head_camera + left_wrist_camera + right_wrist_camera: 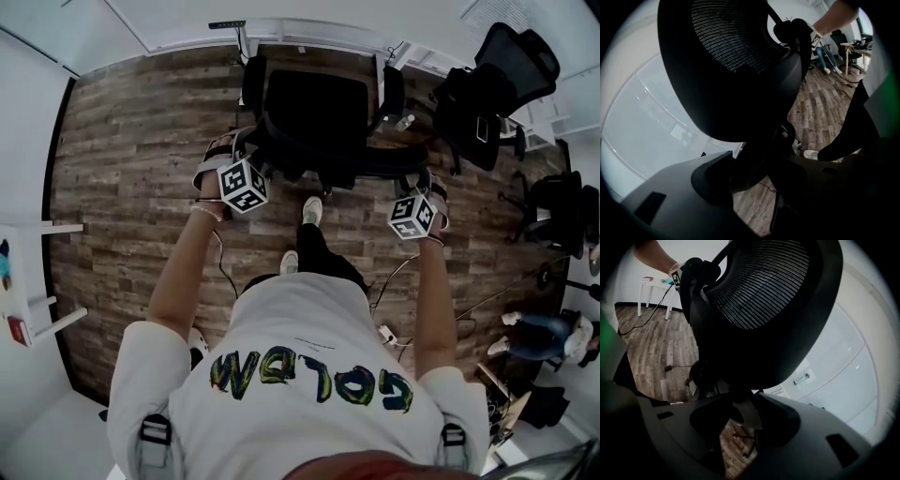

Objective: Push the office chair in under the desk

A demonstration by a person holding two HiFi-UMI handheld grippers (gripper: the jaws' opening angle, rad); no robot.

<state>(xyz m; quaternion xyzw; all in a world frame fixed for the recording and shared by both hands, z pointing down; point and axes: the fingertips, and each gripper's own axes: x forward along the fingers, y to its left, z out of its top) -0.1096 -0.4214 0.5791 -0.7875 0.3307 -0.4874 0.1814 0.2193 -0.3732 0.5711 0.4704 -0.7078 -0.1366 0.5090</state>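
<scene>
The black mesh office chair (pixel 314 112) faces the white desk (pixel 309 33) at the far wall, its seat partly under the desk edge. My left gripper (pixel 240 148) is at the left edge of the backrest (pixel 736 70) and my right gripper (pixel 419 180) is at the right edge. In the left gripper view the jaws of my left gripper (pixel 754 173) are closed around the backrest's dark rim. The right gripper view shows my right gripper (pixel 740 416) clamped on the rim of the backrest (pixel 764 301) the same way.
A second black chair (pixel 497 80) stands at the back right, a third (pixel 562 211) further right. A seated person's legs (pixel 539 333) are at the right edge. A white table (pixel 28 281) sits at the left. Cables (pixel 394 281) lie on the wood floor near my feet (pixel 309 211).
</scene>
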